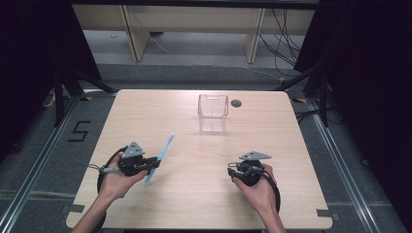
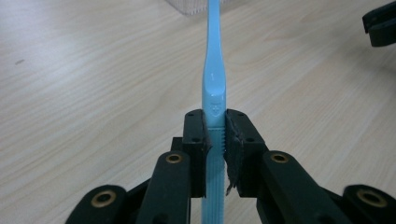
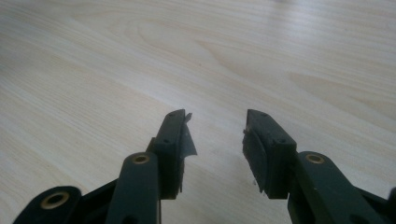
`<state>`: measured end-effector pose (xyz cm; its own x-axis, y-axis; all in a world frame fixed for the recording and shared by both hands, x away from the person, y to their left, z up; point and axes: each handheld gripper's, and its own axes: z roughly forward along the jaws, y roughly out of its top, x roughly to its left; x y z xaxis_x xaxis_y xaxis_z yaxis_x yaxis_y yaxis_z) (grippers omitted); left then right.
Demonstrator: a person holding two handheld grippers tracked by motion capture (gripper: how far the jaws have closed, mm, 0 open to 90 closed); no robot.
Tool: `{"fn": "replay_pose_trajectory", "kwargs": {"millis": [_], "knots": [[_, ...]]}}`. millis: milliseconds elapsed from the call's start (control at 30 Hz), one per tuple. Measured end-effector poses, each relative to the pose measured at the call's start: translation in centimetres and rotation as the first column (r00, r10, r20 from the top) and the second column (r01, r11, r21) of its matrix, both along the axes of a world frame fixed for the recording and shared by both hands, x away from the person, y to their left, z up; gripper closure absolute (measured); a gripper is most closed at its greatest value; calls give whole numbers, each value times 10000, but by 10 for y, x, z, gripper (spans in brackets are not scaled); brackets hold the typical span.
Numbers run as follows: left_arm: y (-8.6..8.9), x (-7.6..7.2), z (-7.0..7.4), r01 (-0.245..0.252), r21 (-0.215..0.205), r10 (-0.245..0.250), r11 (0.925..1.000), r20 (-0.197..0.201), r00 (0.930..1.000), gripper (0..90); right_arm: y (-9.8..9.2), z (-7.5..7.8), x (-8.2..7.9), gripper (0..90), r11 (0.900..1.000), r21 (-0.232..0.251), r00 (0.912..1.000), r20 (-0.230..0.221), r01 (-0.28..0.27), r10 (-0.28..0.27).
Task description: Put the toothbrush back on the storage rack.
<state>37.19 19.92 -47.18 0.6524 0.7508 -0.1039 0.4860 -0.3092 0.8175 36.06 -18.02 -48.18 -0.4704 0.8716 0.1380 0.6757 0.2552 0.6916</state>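
Nearest the person, the right gripper [image 1: 233, 170] rests low over the pale wooden table [image 1: 194, 194], jaws apart, nothing between them. The left gripper [image 2: 215, 128] is clamped on the ribbed handle of a slim light-blue plastic toothbrush [image 2: 214, 79]. It looks light, stiff and somewhat slippery; the ribbed section is the sound hold. Its head, probably bristled, points towards the clear plastic basket [image 1: 213, 112] beyond.

Lab: black curtains [image 1: 29, 73], floor rails [image 1: 29, 184], loose cables [image 1: 284, 43].
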Motion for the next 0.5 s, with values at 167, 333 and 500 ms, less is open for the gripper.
{"fn": "replay_pose_trajectory", "kwargs": {"millis": [167,333,500], "knots": [[2,-4,-2,-92,-494,128,9987,716,9973,782,3,-1,0,588,9977,458,9980,405,-510,491],[4,-6,-3,-159,-831,271,9964,1354,9904,782,6,0,-1,585,9971,350,9959,635,-671,648],[5,-8,-4,-151,-1115,350,9937,1790,9832,782,9,0,-1,583,9963,402,9943,784,-757,723]]}}
